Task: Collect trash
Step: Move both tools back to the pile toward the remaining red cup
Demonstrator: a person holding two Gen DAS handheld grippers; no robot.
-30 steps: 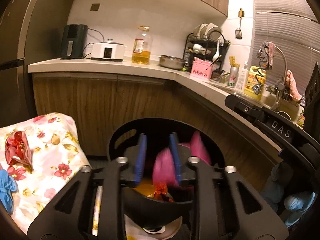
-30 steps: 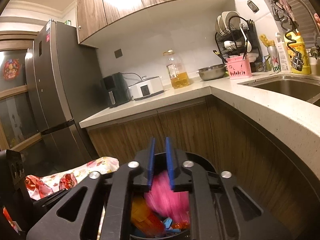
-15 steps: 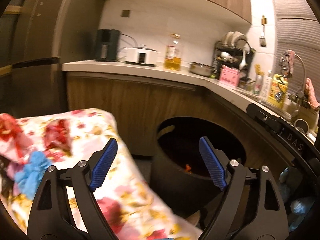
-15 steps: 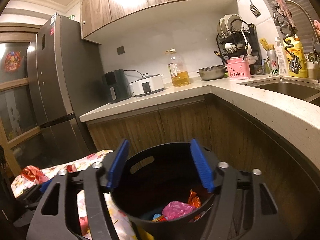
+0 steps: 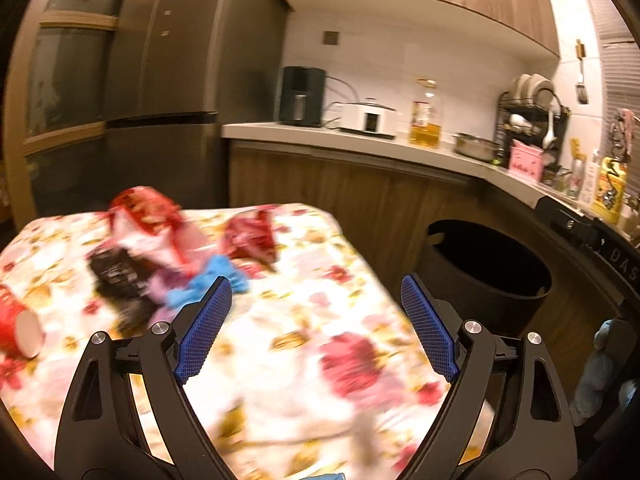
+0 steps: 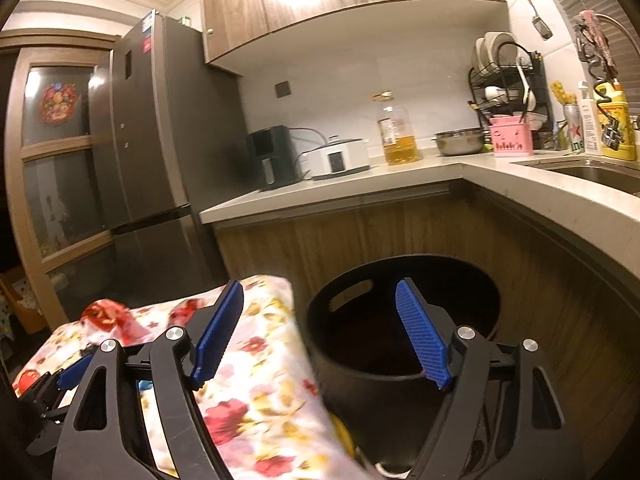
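A black round bin (image 5: 480,312) stands on the floor between the floral-clothed table (image 5: 320,360) and the cabinets. On the cloth lie a red wrapper (image 5: 144,208), a dark red wrapper (image 5: 250,236), a black packet (image 5: 116,272), a blue crumpled piece (image 5: 208,276) and a red cup (image 5: 16,332) on its side. My left gripper (image 5: 315,284) hangs open and empty over the table, the blue piece just beyond its left pad. My right gripper (image 6: 320,286) faces the bin (image 6: 360,392) rim and the table corner (image 6: 260,360); its jaws are opening, with nothing between them.
A dark fridge (image 6: 152,160) stands behind the table. The L-shaped counter (image 6: 400,176) carries an air fryer, a white cooker, an oil bottle (image 6: 396,132), a steel bowl, a pink box and a dish rack (image 6: 508,80). A sink (image 6: 592,172) lies at the right.
Both grippers opened, and the pink trash they held above the bin dropped into it. The left gripper then swung left to over the table; the right drew back from the bin.
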